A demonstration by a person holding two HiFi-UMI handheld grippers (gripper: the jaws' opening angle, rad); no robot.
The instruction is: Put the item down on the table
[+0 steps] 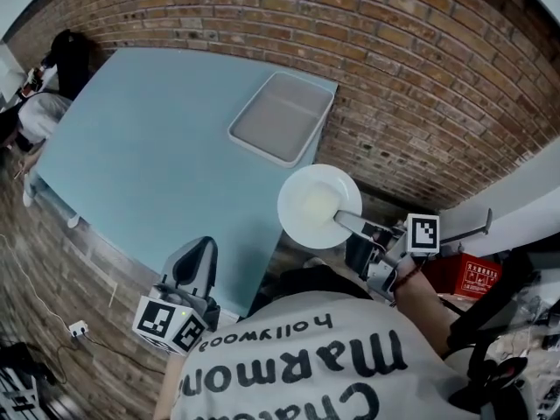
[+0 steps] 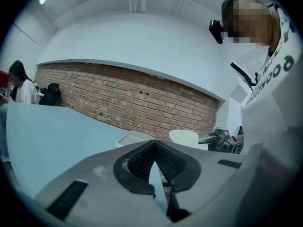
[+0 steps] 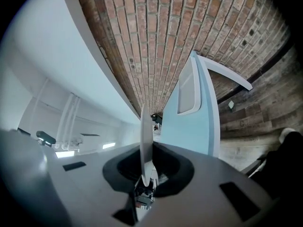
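Firmly, right gripper (image 3: 144,171) clamps the white plate (image 3: 146,131) by its rim; left gripper (image 2: 153,148) closed.

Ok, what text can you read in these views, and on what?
"hollywood": upside down on the person's white T-shirt.
"Marmon": larger print below it, same shirt, cut off.
Red box: white print too small to read.
Marker cubes: square patterns only, no words.

I see the tray (image 1: 282,116) on the surface (image 1: 149,147), at its far right corner. Nearer me, at the right edge, the plate (image 1: 319,206) sits between my right gripper's (image 1: 347,222) jaws. My left gripper (image 1: 201,248) hangs over the near edge, left of the plate.
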